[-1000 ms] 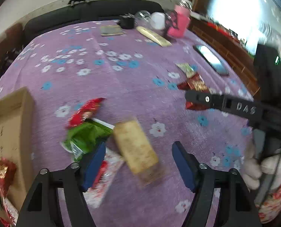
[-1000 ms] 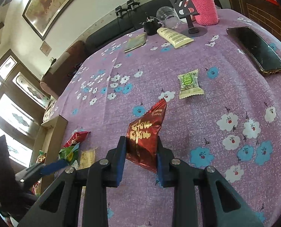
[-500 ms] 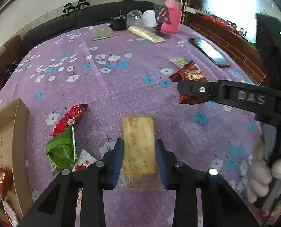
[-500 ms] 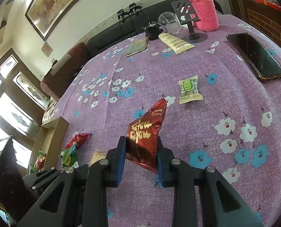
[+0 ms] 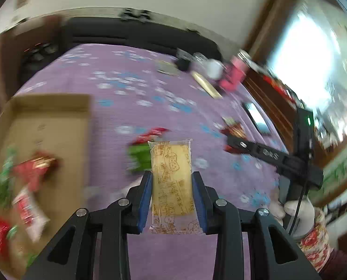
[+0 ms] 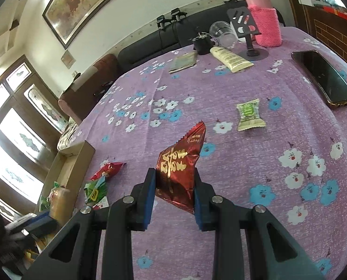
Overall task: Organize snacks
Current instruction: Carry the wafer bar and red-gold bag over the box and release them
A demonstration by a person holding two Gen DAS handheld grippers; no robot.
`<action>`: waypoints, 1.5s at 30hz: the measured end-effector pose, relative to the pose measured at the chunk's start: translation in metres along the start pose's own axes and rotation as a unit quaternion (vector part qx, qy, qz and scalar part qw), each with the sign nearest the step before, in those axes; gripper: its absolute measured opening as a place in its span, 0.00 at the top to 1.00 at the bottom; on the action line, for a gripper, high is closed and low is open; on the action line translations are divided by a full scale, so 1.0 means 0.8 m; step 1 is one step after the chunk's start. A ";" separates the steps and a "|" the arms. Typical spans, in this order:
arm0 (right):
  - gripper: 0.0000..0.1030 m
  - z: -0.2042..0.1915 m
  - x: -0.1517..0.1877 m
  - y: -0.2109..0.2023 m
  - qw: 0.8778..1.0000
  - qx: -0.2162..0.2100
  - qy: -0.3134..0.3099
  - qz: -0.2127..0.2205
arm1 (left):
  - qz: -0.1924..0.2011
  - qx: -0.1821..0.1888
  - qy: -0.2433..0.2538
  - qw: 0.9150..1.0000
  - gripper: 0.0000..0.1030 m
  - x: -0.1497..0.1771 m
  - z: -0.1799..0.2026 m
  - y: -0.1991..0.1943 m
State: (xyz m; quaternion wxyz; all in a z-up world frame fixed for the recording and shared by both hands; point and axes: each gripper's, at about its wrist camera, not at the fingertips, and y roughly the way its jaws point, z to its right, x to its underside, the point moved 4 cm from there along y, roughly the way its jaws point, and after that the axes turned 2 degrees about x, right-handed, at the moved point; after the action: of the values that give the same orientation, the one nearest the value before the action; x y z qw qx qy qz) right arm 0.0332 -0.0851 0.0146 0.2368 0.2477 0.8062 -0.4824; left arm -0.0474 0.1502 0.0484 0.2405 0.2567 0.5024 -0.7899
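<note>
My left gripper [image 5: 171, 182] is shut on a yellow cake packet [image 5: 171, 175] and holds it above the purple flowered cloth, right of the cardboard box [image 5: 50, 121]. The box holds several red, green and white snack packets [image 5: 31, 172]. My right gripper [image 6: 173, 182] is shut on a dark red snack bag [image 6: 180, 163] with gold writing, lifted over the cloth. It also shows in the left wrist view [image 5: 234, 140]. A red packet [image 6: 108, 168] and a green packet [image 6: 95, 190] lie beside the box [image 6: 78, 163]. A pale green candy [image 6: 249, 114] lies further out.
A black phone [image 6: 325, 81] lies at the right edge. At the far side stand a pink-sleeved bottle [image 6: 264, 21], a phone stand [image 6: 250, 37], a clear cup [image 6: 222, 33], a cream tube [image 6: 230, 58] and a flat greenish packet [image 6: 184, 61]. A dark sofa runs behind the table.
My left gripper closed on the yellow cake packet, lifted it and swung left toward the box. My right gripper kept its hold on the dark red bag and barely moved.
</note>
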 end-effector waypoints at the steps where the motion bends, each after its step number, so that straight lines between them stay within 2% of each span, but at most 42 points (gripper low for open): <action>1: 0.74 -0.006 0.000 -0.002 1.000 -0.004 -0.002 -0.001 | 0.007 -0.006 -0.014 1.000 0.66 0.002 -0.015 -0.012; 6: 0.73 -0.059 0.002 -0.017 0.999 -0.026 -0.033 0.000 | 0.033 -0.045 -0.071 0.996 0.66 0.018 -0.086 -0.058; 10: 0.73 -0.130 0.010 -0.022 0.995 -0.045 -0.089 -0.007 | 0.035 -0.067 -0.110 0.991 0.66 0.036 -0.128 -0.070; 16: 0.73 -0.222 0.043 -0.001 0.984 -0.071 -0.155 -0.043 | 0.016 -0.079 -0.124 0.989 0.66 0.061 -0.149 -0.066; 19: 0.73 -0.256 0.065 0.015 0.979 -0.078 -0.178 -0.066 | -0.005 -0.090 -0.128 0.988 0.66 0.073 -0.157 -0.057; 22: 0.73 -0.286 0.086 0.034 0.972 -0.079 -0.203 -0.087 | -0.008 -0.096 -0.119 0.988 0.65 0.076 -0.155 -0.057; 29: 0.73 -0.325 0.112 0.065 0.962 -0.072 -0.238 -0.115 | 0.024 -0.082 -0.139 0.987 0.63 0.074 -0.165 -0.083; 38: 0.73 -0.342 0.125 0.105 0.955 -0.053 -0.256 -0.138 | 0.084 -0.072 -0.169 0.979 0.52 0.067 -0.185 -0.128; 43: 0.72 -0.343 0.122 0.111 0.956 -0.049 -0.254 -0.138 | 0.098 -0.060 -0.177 0.978 0.48 0.066 -0.182 -0.136; 45: 0.67 -0.342 0.117 0.100 0.958 -0.056 -0.250 -0.131 | 0.103 -0.057 -0.179 0.977 0.47 0.066 -0.183 -0.139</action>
State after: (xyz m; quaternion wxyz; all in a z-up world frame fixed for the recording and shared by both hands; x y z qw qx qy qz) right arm -0.0275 0.2088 0.0194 0.3791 -0.0018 0.7724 -0.5096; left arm -0.1341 0.3200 0.0360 0.4207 0.1480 0.4660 -0.7642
